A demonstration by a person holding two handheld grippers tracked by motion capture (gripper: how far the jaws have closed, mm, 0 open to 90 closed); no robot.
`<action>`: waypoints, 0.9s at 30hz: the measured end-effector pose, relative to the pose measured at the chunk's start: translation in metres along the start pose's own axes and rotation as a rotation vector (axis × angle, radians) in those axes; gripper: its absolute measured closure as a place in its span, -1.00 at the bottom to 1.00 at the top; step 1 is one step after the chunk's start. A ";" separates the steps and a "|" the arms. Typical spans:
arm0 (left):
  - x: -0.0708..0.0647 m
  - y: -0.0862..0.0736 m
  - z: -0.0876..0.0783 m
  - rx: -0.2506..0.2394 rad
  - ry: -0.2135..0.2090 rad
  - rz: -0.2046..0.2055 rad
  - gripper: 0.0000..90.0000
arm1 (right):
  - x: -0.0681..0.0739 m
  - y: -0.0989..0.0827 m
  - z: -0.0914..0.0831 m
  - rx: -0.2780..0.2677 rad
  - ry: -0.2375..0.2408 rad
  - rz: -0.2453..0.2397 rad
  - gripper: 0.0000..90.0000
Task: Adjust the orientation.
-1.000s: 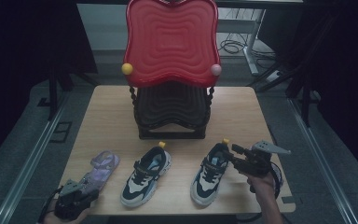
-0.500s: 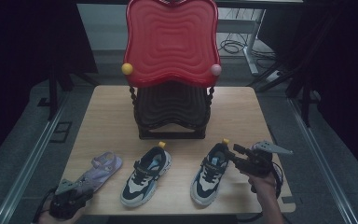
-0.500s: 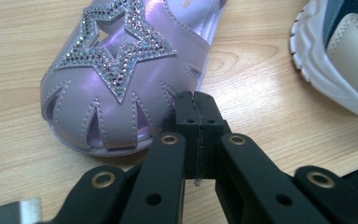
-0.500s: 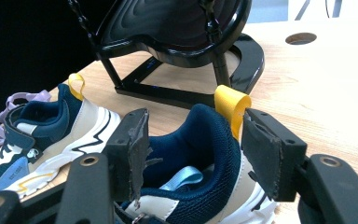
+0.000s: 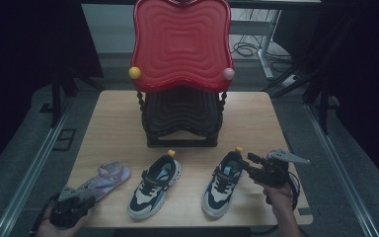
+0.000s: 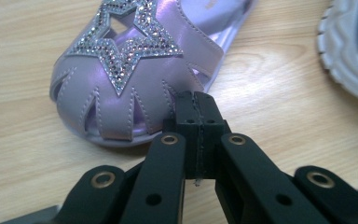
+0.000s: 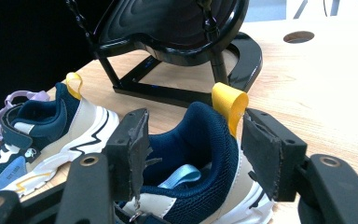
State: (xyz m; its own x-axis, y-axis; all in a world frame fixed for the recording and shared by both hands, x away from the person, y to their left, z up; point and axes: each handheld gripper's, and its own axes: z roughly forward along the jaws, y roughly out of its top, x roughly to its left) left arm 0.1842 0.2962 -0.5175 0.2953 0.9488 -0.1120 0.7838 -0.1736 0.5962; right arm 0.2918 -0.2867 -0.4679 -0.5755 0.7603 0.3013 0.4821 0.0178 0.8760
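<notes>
A purple sandal [image 5: 106,177] with a glittery star [image 6: 121,60] lies at the table's front left. My left gripper [image 5: 71,207] sits just in front of its toe, jaws shut [image 6: 196,112] with nothing between them. Two navy, white and beige sneakers lie side by side, the left sneaker [image 5: 155,185] and the right sneaker [image 5: 222,182]. My right gripper [image 5: 249,165] stands open at the right sneaker's heel [image 7: 200,144], one jaw on each side of the collar. The yellow pull tab [image 7: 230,105] rises close to one pad.
A tall red and black rack [image 5: 180,74] stands at the middle back of the wooden table [image 5: 113,128], its black base [image 7: 182,46] just beyond the sneakers. A round hole [image 7: 298,36] is cut in the tabletop to the right. The floor around is dark.
My left gripper has slipped a little to the left, toward the table's front corner. The sandal, both sneakers and my right gripper have stayed put.
</notes>
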 end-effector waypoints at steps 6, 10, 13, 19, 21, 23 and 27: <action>0.015 -0.003 -0.003 -0.005 0.085 -0.032 1.00 | 0.000 0.000 0.000 -0.002 -0.002 0.000 -0.08; 0.023 0.001 0.001 -0.014 0.063 -0.052 1.00 | 0.000 0.000 0.000 -0.001 -0.006 0.000 -0.08; 0.025 0.004 0.003 -0.017 0.054 -0.051 1.00 | 0.000 0.000 -0.001 -0.001 -0.007 -0.004 -0.08; 0.032 0.009 0.005 -0.004 0.042 -0.053 1.00 | -0.001 -0.001 -0.001 0.002 -0.013 0.002 -0.08; 0.035 0.012 0.005 -0.004 0.028 -0.050 0.99 | -0.001 -0.001 -0.001 0.001 -0.013 0.001 -0.08; 0.039 0.016 0.005 -0.002 0.006 -0.049 0.98 | -0.001 -0.001 -0.001 0.001 -0.012 0.002 -0.08; 0.046 0.024 0.008 0.012 -0.019 -0.041 0.97 | -0.001 -0.002 0.000 0.005 -0.015 0.002 -0.08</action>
State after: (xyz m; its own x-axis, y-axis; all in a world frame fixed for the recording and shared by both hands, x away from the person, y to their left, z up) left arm 0.2211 0.3330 -0.5148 0.2729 0.9500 -0.1518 0.8021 -0.1375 0.5811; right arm 0.2919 -0.2875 -0.4697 -0.5648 0.7698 0.2975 0.4865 0.0194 0.8735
